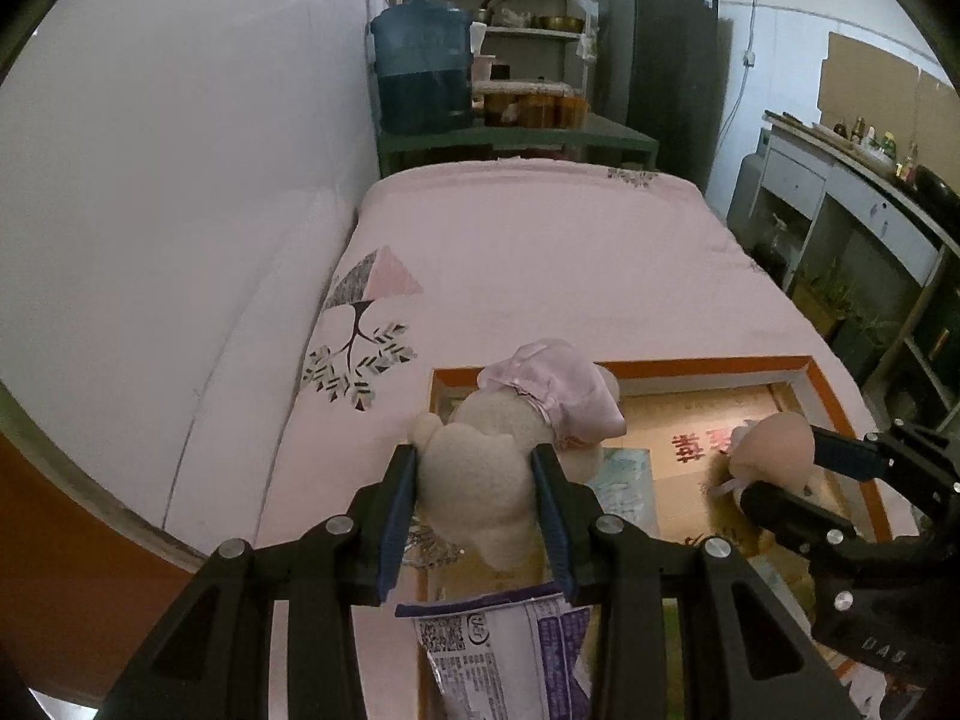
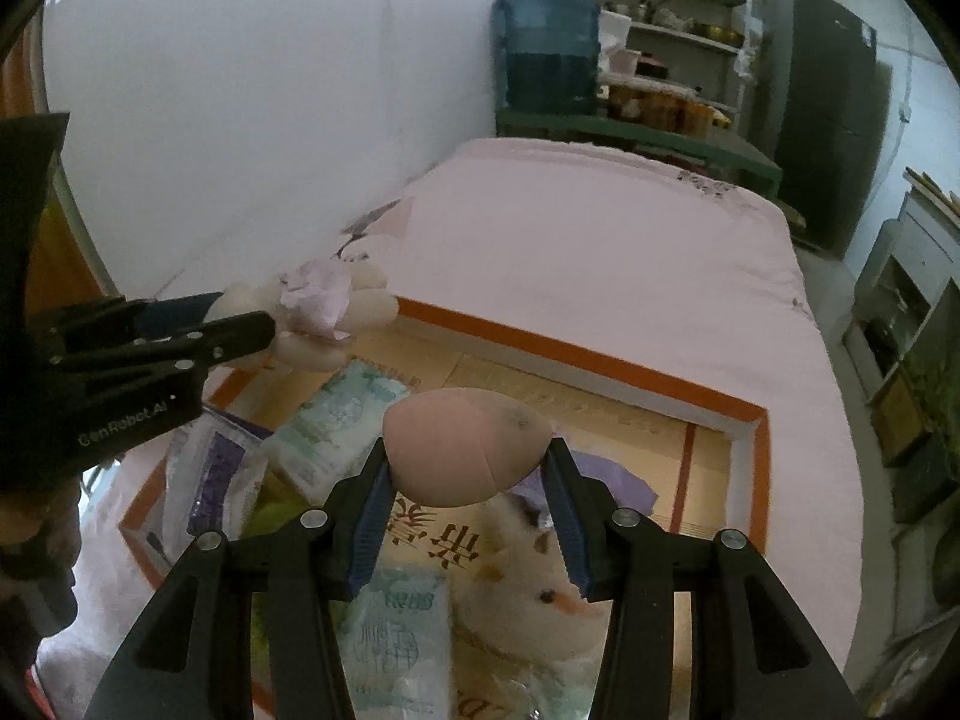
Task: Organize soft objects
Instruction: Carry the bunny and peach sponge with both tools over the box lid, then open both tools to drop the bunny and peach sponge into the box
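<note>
Two hand-held grippers above an open box (image 1: 804, 367) on a bed (image 1: 540, 252) with a pink cover. The left gripper (image 1: 477, 471) has its jaws clamped on a cream plush bear (image 1: 480, 480) in a pink satin dress; the bear hangs over the box's near-left corner, its head toward the far side. In the right wrist view the same bear (image 2: 354, 300) shows at left, above the orange rim of the box (image 2: 570, 354). The right gripper (image 2: 465, 462) has its jaws clamped on a peach-coloured plush ball (image 2: 462, 444), held over the middle of the box; in the left wrist view the right gripper (image 1: 780, 468) and ball (image 1: 774, 444) appear at right. Inside the box lie a white plush toy (image 2: 528, 576) with orange marks, tissue packs (image 2: 336, 426) printed in green, and a white and purple packet (image 2: 204, 480); the packet (image 1: 510, 648) also shows under the left jaws. Part of a hand (image 2: 36, 534) shows at the left edge of the right wrist view. Beyond the bed's far end stand a blue water jug (image 1: 420, 66), shelves (image 1: 510, 0) and a dark fridge (image 1: 660, 60)
</note>
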Demonstrator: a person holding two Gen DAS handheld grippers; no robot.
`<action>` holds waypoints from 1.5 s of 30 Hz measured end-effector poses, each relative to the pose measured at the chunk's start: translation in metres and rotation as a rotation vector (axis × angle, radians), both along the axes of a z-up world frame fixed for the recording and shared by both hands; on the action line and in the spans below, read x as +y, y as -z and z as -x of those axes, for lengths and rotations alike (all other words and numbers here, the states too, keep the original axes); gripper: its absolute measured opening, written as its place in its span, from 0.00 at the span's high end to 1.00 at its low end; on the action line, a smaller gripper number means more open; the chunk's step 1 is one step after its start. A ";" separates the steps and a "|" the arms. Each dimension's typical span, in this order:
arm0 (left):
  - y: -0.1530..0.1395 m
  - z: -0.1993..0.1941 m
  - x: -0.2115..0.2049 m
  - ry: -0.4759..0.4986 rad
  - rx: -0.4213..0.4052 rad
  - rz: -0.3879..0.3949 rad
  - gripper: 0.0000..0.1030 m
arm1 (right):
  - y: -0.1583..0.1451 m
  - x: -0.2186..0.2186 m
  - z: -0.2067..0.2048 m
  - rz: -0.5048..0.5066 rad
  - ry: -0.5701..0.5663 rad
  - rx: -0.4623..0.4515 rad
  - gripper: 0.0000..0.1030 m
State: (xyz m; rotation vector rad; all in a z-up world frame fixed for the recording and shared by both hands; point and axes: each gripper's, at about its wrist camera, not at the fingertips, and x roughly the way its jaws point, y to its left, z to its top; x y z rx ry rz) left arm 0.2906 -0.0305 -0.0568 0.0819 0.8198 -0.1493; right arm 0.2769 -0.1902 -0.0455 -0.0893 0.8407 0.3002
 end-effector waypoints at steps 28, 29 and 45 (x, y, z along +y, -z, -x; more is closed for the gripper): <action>0.022 -0.006 0.002 0.031 0.047 0.047 0.50 | 0.027 0.011 -0.010 0.014 -0.010 0.040 0.37; 0.021 -0.006 0.002 0.030 0.045 0.047 0.49 | 0.026 0.010 -0.009 0.013 -0.009 0.039 0.37; -0.011 0.030 0.007 0.016 -0.035 0.098 0.49 | 0.006 0.008 0.032 -0.028 0.006 -0.005 0.37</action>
